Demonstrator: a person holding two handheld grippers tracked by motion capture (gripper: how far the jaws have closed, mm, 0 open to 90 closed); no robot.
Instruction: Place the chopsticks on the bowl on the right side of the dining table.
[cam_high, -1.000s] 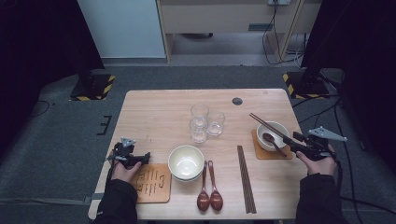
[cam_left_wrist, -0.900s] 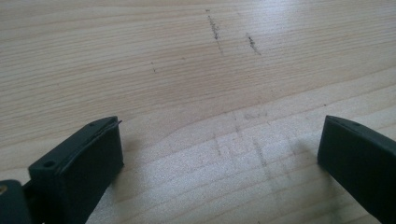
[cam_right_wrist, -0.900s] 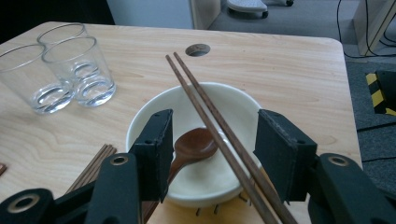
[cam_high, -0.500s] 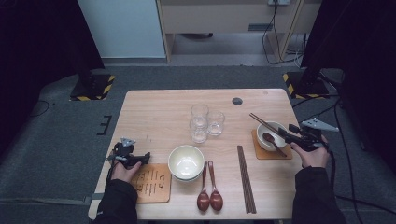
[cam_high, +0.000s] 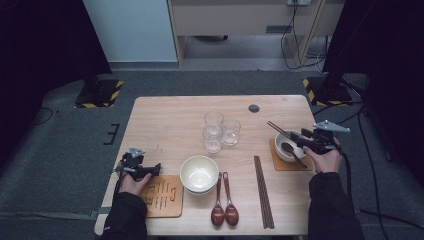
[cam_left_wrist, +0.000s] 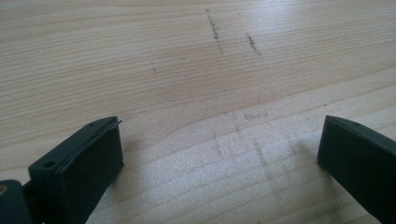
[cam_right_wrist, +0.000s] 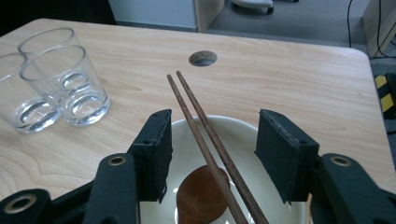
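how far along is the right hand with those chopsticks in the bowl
Done: the right gripper has reached the bowl, its open jaws either side of the chopsticks lying across it. In hand: lining up the grab; no pad touches them yet. Left: closing and lifting. The left gripper rests open on the table.

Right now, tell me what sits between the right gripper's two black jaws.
The pair of brown wooden chopsticks, lying across the white bowl, untouched by either jaw, in the right gripper view.
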